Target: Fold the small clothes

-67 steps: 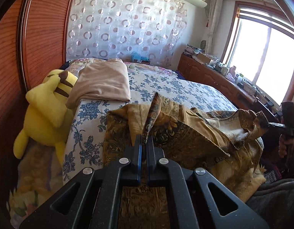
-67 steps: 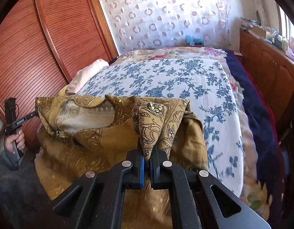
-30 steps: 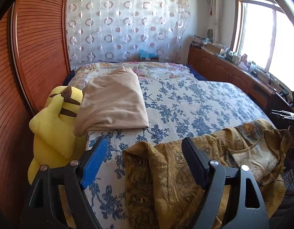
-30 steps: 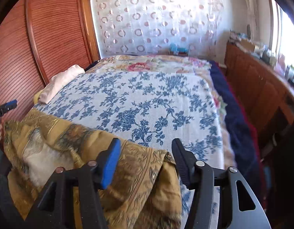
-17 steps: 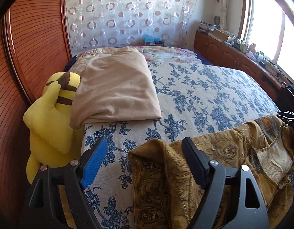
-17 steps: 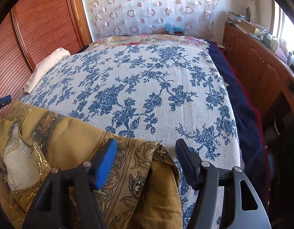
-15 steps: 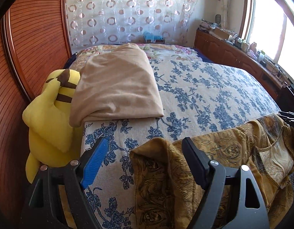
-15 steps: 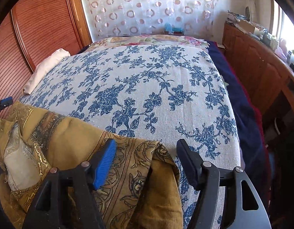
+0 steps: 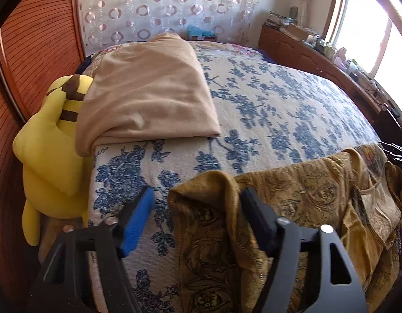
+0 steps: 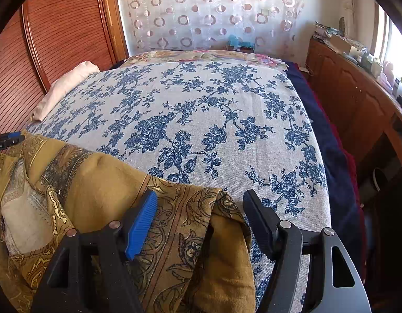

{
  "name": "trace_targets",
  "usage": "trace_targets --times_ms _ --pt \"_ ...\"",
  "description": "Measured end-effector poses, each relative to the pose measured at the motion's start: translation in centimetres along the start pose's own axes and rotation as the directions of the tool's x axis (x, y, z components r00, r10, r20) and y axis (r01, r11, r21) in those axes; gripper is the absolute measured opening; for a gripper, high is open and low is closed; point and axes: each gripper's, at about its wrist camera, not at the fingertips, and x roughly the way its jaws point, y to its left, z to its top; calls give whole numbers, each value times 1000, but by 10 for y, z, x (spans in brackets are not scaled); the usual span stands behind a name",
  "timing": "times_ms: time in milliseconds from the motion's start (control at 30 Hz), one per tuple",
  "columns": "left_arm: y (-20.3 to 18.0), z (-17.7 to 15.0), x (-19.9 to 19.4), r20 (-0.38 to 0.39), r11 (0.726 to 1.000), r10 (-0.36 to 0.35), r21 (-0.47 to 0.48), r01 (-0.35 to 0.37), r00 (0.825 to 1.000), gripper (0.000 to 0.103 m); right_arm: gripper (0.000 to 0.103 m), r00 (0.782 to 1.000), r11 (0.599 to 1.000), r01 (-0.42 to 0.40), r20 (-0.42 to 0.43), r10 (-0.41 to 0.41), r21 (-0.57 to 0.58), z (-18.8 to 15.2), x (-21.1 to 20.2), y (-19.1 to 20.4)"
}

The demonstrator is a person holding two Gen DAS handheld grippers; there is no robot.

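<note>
A gold patterned garment (image 9: 292,208) lies draped over the near edge of the bed, with a pale lining patch at its middle. It also shows in the right wrist view (image 10: 96,195). My left gripper (image 9: 198,208) is open, its fingers on either side of the garment's left corner without holding it. My right gripper (image 10: 201,211) is open over the garment's right corner, which bunches up between the fingers.
The bed has a white cover with blue flowers (image 9: 266,104). A folded beige blanket (image 9: 148,91) lies at its left side, with a yellow plush toy (image 9: 47,143) beside it. A wooden wardrobe (image 10: 57,39) stands left, and a wooden cabinet (image 10: 357,91) runs along the right.
Both grippers were shut on the garment's corners 2.2 s ago, then opened and let it drop on the bed edge. Since then both have moved slightly forward and down.
</note>
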Motion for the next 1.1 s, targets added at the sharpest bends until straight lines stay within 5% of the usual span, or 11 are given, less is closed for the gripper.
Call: trace_targets --times_ms 200,367,433,600,867,1033,1100 --pt "-8 -2 -3 -1 997 -72 12 72 997 25 71 1000 999 -17 -3 17 28 1 0 -3" --pt "-12 -3 -5 4 996 -93 17 93 996 11 32 1000 999 -20 -22 19 -26 1 -2 7" --pt "-16 -4 -13 33 996 -93 22 92 995 10 17 996 997 -80 -22 81 22 0 -5 3" --pt "-24 -6 -56 152 992 -125 11 125 980 9 11 984 982 -171 59 166 85 -6 -38 0" --pt "-53 -1 -144 343 983 -182 77 165 922 9 10 952 990 -139 275 135 -6 4 -146 15" --pt "-63 5 -201 471 977 -213 114 180 856 8 9 913 992 -114 386 129 -62 12 -210 26" --pt "-65 10 -225 541 980 -198 116 161 817 8 9 887 991 -111 443 132 -74 16 -237 30"
